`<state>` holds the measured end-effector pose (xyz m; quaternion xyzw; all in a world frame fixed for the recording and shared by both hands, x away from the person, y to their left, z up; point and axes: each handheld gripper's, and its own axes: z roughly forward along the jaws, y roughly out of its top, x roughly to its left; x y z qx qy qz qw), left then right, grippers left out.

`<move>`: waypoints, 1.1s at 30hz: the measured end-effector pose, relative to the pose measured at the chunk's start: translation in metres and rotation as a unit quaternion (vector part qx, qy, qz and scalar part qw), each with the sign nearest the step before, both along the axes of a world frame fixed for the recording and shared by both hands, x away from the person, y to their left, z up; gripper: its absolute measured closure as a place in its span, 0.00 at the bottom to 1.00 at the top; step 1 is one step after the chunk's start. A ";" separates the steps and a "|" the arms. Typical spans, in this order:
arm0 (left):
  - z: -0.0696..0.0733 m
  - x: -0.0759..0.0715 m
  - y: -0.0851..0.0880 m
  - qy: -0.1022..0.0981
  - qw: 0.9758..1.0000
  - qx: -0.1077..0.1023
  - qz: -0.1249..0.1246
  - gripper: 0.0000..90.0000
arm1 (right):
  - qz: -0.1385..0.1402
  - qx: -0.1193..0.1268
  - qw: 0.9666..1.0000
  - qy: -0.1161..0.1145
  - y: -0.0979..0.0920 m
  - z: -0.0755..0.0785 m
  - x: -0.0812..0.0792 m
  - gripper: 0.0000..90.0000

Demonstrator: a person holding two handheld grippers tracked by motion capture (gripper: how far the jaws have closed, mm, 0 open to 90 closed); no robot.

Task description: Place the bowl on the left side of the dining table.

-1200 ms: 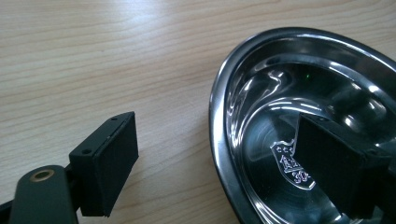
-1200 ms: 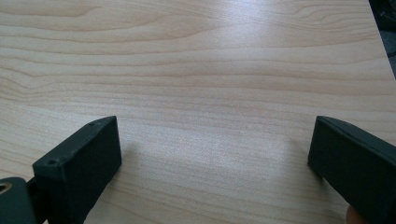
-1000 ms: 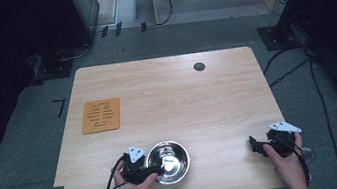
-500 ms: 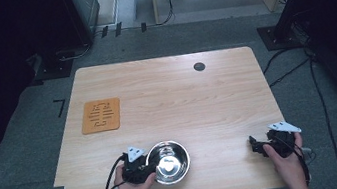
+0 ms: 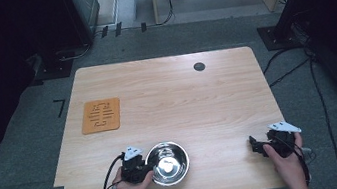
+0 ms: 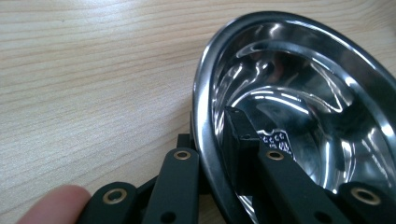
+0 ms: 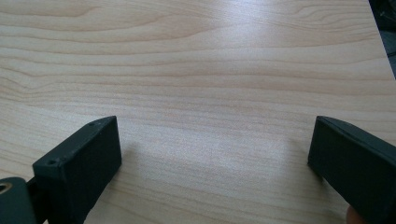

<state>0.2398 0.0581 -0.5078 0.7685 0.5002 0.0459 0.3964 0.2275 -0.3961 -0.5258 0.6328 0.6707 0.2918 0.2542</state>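
1. The light wooden rectangular table (image 5: pixel 172 99) takes up the middle of the high view.
2. The shiny round steel bowl (image 5: pixel 167 163) sits at lower centre, near the table's front edge.
3. An orange square slotted mat (image 5: pixel 101 115) lies at left, well apart from the bowl.
4. The left gripper (image 5: pixel 143 168) has just been closing; its fingers (image 6: pixel 243 135) pinch the bowl's left rim, one inside and one outside.
5. The right gripper (image 5: pixel 256 146), at lower right, has its fingers (image 7: pixel 79 158) spread wide over bare wood.
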 end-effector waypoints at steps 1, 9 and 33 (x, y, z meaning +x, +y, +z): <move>0.000 0.000 0.001 0.001 1.000 -0.003 -0.002 0.94 | 0.000 0.000 1.000 0.000 0.000 0.000 0.000 0.02; 0.000 0.000 0.010 0.001 0.999 -0.035 -0.003 0.98 | 0.000 0.000 1.000 0.000 0.000 0.000 0.000 0.02; 0.014 0.001 0.031 -0.016 0.998 -0.056 0.013 0.98 | -0.012 0.000 1.000 0.000 0.002 0.000 0.001 0.02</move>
